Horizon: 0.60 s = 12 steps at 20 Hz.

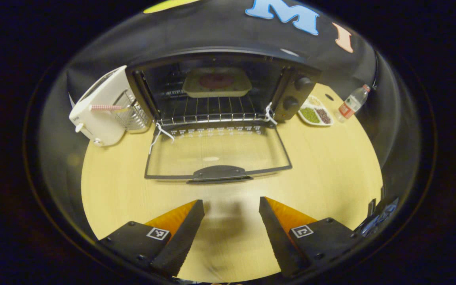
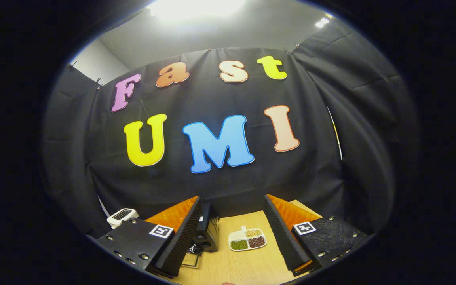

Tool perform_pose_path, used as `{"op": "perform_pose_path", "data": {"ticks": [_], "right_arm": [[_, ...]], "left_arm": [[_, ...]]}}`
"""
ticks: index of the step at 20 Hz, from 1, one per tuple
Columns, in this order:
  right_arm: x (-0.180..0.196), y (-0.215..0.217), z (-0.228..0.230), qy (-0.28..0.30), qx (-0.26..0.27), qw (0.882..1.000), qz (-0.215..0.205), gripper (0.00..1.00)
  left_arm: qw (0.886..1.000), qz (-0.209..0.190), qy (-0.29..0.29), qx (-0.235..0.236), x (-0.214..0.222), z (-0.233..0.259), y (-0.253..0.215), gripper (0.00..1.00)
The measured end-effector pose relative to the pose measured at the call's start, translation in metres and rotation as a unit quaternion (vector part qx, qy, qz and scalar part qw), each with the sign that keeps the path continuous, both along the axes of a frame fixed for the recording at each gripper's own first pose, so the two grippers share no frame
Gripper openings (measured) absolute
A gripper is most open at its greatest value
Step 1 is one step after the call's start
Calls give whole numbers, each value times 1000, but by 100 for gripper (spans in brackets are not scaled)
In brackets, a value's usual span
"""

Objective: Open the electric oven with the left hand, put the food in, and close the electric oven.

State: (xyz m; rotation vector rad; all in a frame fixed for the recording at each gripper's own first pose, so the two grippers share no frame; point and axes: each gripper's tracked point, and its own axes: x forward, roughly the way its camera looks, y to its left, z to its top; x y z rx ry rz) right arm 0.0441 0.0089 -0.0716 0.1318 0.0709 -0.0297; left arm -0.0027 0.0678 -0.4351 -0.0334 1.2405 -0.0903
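Pale wooden tabletop (image 1: 331, 174) runs from the near edge back to the black cloth wall, with the electric oven (image 1: 220, 91) standing at the far side and its glass door (image 1: 216, 152) folded flat toward the near side. On the wire rack (image 1: 212, 109) inside, toward the far end, sits the food (image 1: 217, 82), a shallow tray with a dark patch in the middle, so the loading looks done and closing remains. The left gripper (image 1: 231, 221) hangs just near of the door handle (image 1: 219, 173), jaws spread wide and holding nothing; the right gripper (image 2: 232, 233) is raised, likewise gaping and empty. The likely trouble: lifting the door by its handle with smooth fingers could let it slip and drop back, and white cords (image 1: 160, 132) tied at the hinges might snag. Left of the oven stands a white toaster (image 1: 101, 109); to its right a divided dish (image 1: 316, 112) holds green, dark and pale beans, with a water bottle (image 1: 352, 103) beyond.
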Motion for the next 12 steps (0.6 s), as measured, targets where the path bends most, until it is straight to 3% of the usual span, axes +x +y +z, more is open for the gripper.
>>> {"op": "perform_pose_path", "data": {"ticks": [5, 8, 10, 12], "right_arm": [[1, -6, -5, 9, -8, 1000, -19, 95], [-1, -6, -6, 11, -14, 999, -27, 95], [0, -7, -6, 12, -17, 999, -31, 95], [1, -7, -6, 13, -17, 999, -35, 95]], "left_arm": [[999, 2, 38, -1, 13, -35, 5, 92], [998, 7, 58, -1, 14, -48, 9, 99], [998, 4, 64, 5, 17, -56, 11, 96], [998, -1, 65, 11, 23, -59, 13, 99]]}}
